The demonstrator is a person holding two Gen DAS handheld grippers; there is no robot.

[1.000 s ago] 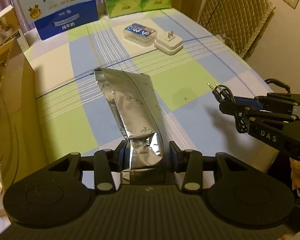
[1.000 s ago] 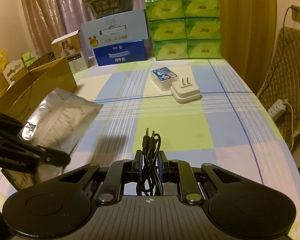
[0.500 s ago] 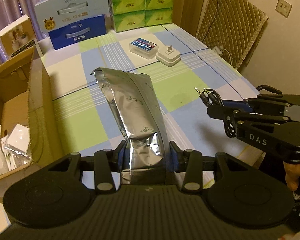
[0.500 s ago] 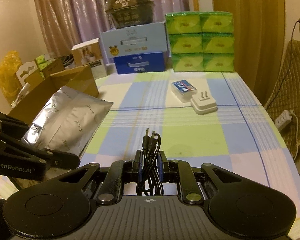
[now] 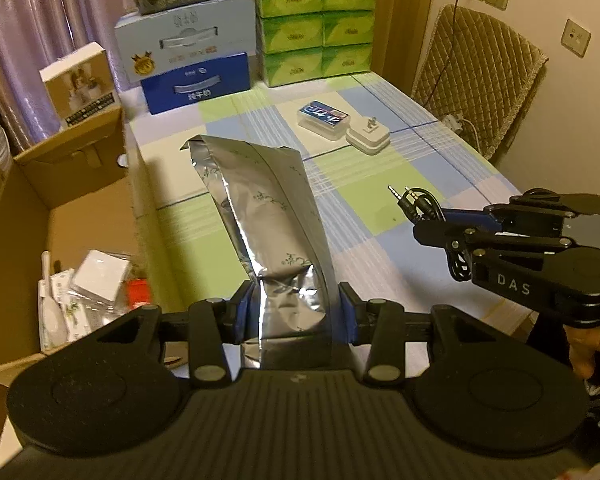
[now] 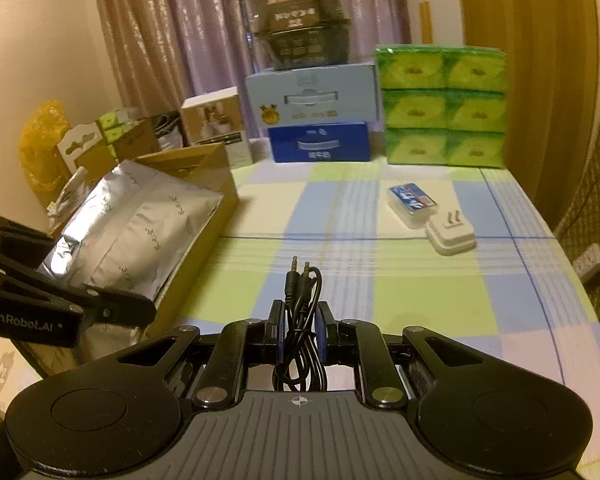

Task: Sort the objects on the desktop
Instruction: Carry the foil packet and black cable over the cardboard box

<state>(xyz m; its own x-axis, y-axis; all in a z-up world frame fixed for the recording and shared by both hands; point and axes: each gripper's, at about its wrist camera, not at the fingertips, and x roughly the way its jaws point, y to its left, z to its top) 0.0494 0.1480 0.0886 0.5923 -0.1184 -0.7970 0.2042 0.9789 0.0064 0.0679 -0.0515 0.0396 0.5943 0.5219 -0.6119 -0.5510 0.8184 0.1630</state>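
Left tongs (image 5: 296, 312): clamped on crinkled silver foil pouch (image 5: 268, 216), raised above checked table (image 5: 360, 208). Right tongs (image 6: 300, 328): clamped on coiled black audio cable (image 6: 302, 320). Open cardboard box (image 5: 80, 216) left of left tongs.

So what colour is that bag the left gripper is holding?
Shiny silver foil bag with small dark leaf-like prints, clearest in the left wrist view.
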